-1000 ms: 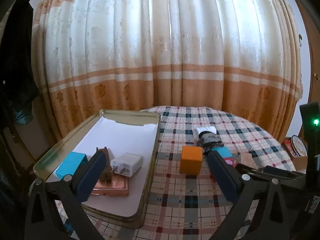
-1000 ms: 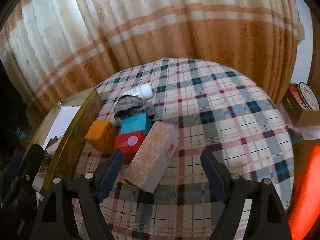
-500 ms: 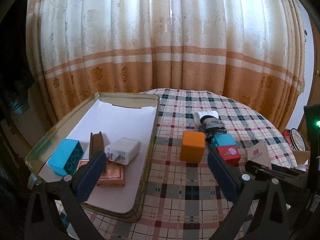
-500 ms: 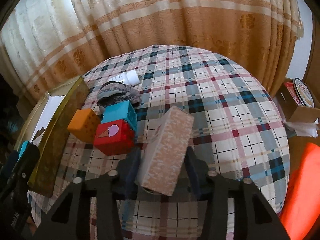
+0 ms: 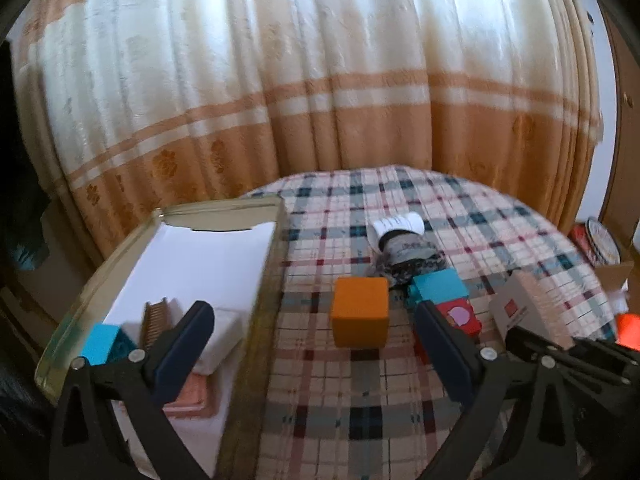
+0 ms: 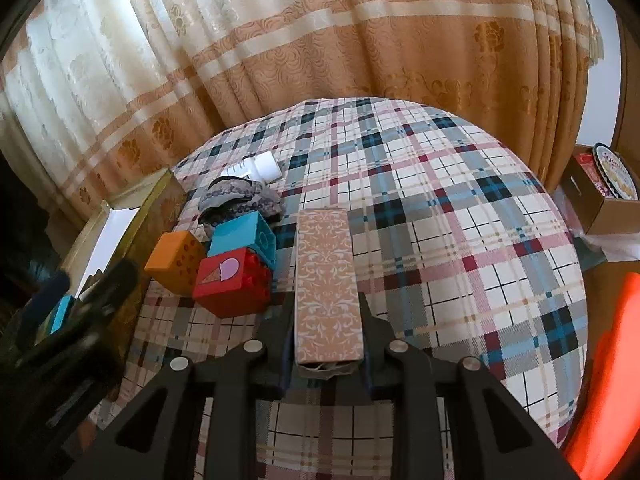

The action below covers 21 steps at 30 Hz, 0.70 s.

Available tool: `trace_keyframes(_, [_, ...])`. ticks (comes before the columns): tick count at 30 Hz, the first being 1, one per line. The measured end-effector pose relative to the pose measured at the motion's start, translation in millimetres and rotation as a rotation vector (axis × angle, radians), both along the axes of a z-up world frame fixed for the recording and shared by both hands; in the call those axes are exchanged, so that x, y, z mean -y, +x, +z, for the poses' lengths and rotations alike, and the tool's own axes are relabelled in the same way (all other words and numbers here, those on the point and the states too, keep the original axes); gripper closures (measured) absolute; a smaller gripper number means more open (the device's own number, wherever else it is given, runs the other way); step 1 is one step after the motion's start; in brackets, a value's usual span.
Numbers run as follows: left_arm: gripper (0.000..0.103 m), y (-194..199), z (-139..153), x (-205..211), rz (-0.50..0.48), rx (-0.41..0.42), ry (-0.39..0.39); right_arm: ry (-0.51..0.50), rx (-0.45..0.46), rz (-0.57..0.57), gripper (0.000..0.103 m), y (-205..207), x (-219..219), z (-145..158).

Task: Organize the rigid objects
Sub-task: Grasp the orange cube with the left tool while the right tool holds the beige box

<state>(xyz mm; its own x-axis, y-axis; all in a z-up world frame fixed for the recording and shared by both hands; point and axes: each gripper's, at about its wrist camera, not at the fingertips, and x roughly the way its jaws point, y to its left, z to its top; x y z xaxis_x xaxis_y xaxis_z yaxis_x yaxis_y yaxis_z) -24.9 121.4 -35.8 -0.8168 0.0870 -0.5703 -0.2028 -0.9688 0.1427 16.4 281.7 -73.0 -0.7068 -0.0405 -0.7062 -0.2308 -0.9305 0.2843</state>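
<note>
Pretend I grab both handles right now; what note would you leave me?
Right gripper: shut on the patterned box, which looks lifted off the table.
Left gripper: open, holding nothing, facing the orange cube.
In the tin tray: a blue block, a comb, a white charger and a pink flat piece.
On the checked tablecloth: orange cube, teal block, red block, a dark roll, a white bottle.
Left to do, probably: box into the tray, then the loose items.
</note>
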Motion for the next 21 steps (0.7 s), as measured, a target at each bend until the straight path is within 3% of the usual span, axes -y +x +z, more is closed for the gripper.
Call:
trace_keyframes(3, [0.013, -11.3, -6.3, -10.2, -0.024, 0.065, -0.013, -0.003, -0.001, 0.000, 0.075, 0.5, -0.2, -0.2])
trace_keyframes(9, [0.018, -27.7, -16.3, -25.1, -0.050, 0.148, -0.023, -0.007, 0.001, -0.002, 0.075, 0.2, -0.7, -1.5])
trace_keyframes(13, [0.019, -30.9, -17.1, -29.0, -0.068, 0.152, -0.012, -0.009, 0.007, 0.000, 0.075, 0.3, -1.1, -2.6])
trace_keyframes(18, [0.033, -29.4, -17.1, -29.7, -0.104, 0.169, 0.021, -0.014, 0.010, -0.003, 0.075, 0.5, -2.0, -3.5])
trace_keyframes(21, [0.033, -30.2, -17.7, -31.4, -0.114, 0.171, 0.022, -0.021, 0.008, -0.006, 0.075, 1.3, -3.4, -3.6])
